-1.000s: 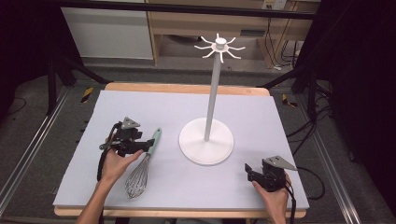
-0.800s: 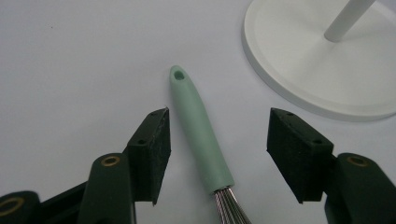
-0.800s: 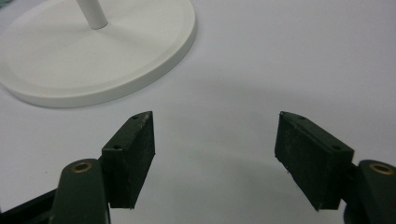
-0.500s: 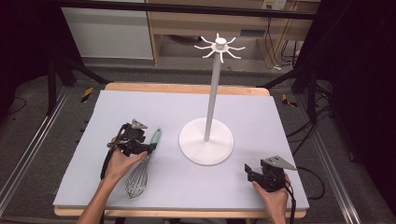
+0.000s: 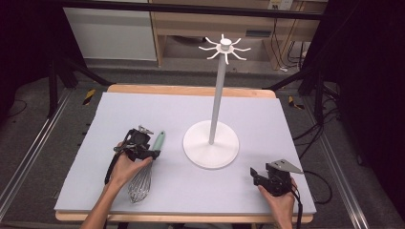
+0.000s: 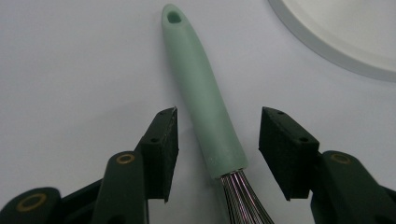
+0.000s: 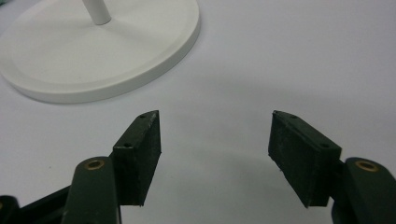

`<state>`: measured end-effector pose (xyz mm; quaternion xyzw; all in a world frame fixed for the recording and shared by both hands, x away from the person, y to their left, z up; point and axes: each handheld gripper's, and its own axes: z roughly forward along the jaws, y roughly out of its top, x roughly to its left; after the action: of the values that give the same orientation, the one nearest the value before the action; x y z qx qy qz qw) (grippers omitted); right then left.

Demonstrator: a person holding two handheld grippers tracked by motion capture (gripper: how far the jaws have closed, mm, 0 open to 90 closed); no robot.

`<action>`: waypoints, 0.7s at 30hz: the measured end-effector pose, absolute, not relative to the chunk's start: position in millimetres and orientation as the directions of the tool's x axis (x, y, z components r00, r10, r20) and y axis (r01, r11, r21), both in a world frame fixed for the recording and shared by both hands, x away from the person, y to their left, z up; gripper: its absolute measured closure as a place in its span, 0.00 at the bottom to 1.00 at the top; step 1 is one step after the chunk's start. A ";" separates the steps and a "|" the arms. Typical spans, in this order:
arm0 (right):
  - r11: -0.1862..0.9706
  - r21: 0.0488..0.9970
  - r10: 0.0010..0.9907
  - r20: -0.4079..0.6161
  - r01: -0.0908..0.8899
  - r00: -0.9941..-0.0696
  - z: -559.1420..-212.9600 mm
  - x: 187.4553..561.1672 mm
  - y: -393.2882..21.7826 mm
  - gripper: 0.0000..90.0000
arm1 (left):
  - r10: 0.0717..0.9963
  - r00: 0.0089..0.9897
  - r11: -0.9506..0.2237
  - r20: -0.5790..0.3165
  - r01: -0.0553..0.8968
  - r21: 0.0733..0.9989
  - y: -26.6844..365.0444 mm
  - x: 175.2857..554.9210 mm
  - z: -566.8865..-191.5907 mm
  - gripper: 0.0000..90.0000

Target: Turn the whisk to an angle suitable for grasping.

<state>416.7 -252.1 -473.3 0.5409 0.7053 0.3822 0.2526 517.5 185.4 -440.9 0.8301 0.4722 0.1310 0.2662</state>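
**Whisk between closing jaws on a pale mat**

The room around the table is dark, with black frame legs, floor rails and loose cables to either side, and a wooden shelf unit [image 5: 210, 28] along the back wall. The wooden table carries a pale grey-lilac mat [image 5: 119, 109] that covers nearly all of its top. On the mat, right of centre, stands a white rack [image 5: 218, 95]: a round base, a thin post and short hooks at the head.

Left of that base lies the whisk [image 5: 145, 167], mint handle pointing away from the person, wires toward them. The left gripper [image 5: 150, 153] straddles the handle's lower end; its jaws are closing, the handle between them, with gaps on both sides.

The right gripper [image 5: 254, 174] rests near the mat's front right corner, jaws closing on nothing.
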 end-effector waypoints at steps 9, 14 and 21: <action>0.124 0.811 0.956 0.057 0.571 -0.289 -473.4 416.9 -252.4 0.39 | 0.859 0.511 -0.415 -0.043 0.741 0.527 183.0 519.7 -447.1 0.60; 0.123 0.809 0.955 0.061 0.575 -0.290 -473.3 416.8 -252.4 0.39 | 0.862 0.504 -0.412 -0.051 0.756 0.508 182.5 521.5 -449.1 0.64; 0.125 0.810 0.955 0.058 0.573 -0.290 -473.6 417.2 -253.0 0.39 | 0.867 0.496 -0.412 -0.048 0.768 0.491 179.1 522.3 -451.6 0.66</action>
<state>417.2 -253.0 -473.6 0.5405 0.7067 0.3814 0.2507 522.3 179.1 -451.6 0.8333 0.4906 0.1073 0.2312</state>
